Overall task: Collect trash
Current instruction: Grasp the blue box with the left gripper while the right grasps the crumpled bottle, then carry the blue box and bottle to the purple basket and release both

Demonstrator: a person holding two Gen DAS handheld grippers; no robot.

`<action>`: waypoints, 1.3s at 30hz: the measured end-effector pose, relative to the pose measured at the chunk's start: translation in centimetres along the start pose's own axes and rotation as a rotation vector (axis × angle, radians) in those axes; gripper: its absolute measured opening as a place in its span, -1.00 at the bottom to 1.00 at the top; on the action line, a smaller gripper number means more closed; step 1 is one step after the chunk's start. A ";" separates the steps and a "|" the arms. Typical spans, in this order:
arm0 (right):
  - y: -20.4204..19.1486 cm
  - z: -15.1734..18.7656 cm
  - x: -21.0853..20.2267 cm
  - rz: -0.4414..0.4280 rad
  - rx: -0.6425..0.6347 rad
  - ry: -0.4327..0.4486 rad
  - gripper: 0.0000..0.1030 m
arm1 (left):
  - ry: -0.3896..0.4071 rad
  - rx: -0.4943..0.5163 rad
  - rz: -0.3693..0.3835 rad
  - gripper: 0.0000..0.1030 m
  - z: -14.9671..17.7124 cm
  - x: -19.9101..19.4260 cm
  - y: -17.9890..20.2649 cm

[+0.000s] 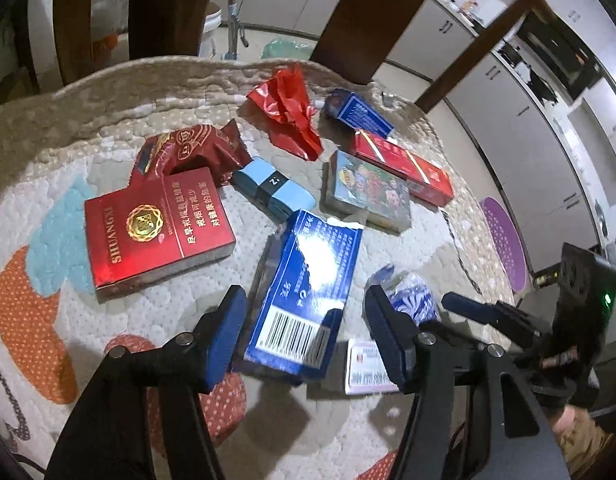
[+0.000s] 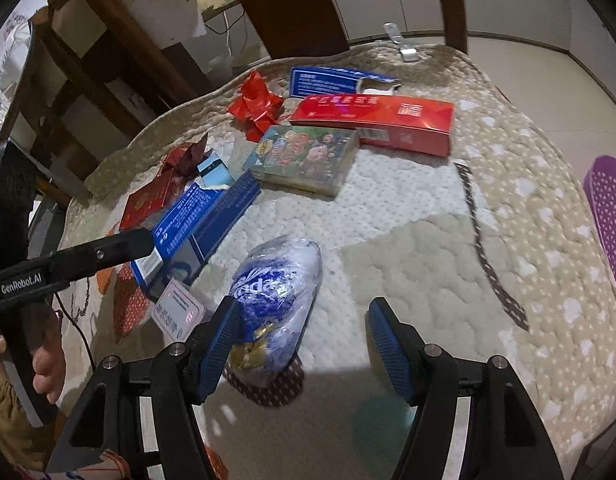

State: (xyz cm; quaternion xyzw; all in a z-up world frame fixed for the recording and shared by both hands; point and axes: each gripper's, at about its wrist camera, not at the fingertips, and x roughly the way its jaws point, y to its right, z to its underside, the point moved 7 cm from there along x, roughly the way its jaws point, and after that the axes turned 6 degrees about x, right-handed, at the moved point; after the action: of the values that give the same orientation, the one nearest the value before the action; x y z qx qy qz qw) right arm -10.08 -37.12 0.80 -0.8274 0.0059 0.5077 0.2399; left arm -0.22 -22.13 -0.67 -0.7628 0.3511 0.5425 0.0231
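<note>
Trash lies scattered on a quilted mat [image 1: 68, 128]. My left gripper [image 1: 304, 320] is open, its fingers on either side of the near end of a long blue box [image 1: 308, 288]; that box also shows in the right wrist view [image 2: 200, 228]. My right gripper [image 2: 304, 332] is open over a crumpled blue-and-clear plastic wrapper [image 2: 276, 300], whose near end lies by the left finger [image 2: 220, 340]. The wrapper also shows in the left wrist view [image 1: 412, 300]. A red cigarette pack [image 1: 156, 228] lies left of the blue box.
Farther back lie a dark red foil wrapper [image 1: 188, 152], a light blue packet [image 1: 272, 188], crumpled red plastic [image 1: 288, 108], a colourful card box [image 1: 368, 192], a long red box [image 1: 404, 168] and a small blue box [image 1: 356, 112]. A white card [image 1: 368, 368] lies near. Wooden chair legs [image 1: 360, 20] stand behind.
</note>
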 end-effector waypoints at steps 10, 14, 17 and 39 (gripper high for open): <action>-2.5 -0.4 1.8 0.008 -0.070 0.002 0.33 | -0.040 0.017 -0.053 0.17 0.4 3.1 0.5; -3.1 -0.3 1.5 -0.067 -0.062 -0.007 -0.18 | -0.021 -0.021 -0.070 -0.05 0.7 2.2 -0.1; -3.5 0.0 1.0 -0.059 -0.095 0.007 -0.24 | 0.012 -0.050 -0.088 -0.08 1.0 0.8 -0.3; 0.7 2.0 -6.9 -0.035 -0.004 0.137 -0.24 | 0.158 0.131 -0.334 -0.08 4.9 -7.6 8.2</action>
State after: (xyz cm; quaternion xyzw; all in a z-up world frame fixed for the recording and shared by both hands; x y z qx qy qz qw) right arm -15.34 -38.55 5.61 -0.8607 0.0068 0.4456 0.2461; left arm -10.05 -22.34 6.50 -0.8476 0.2547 0.4456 0.1347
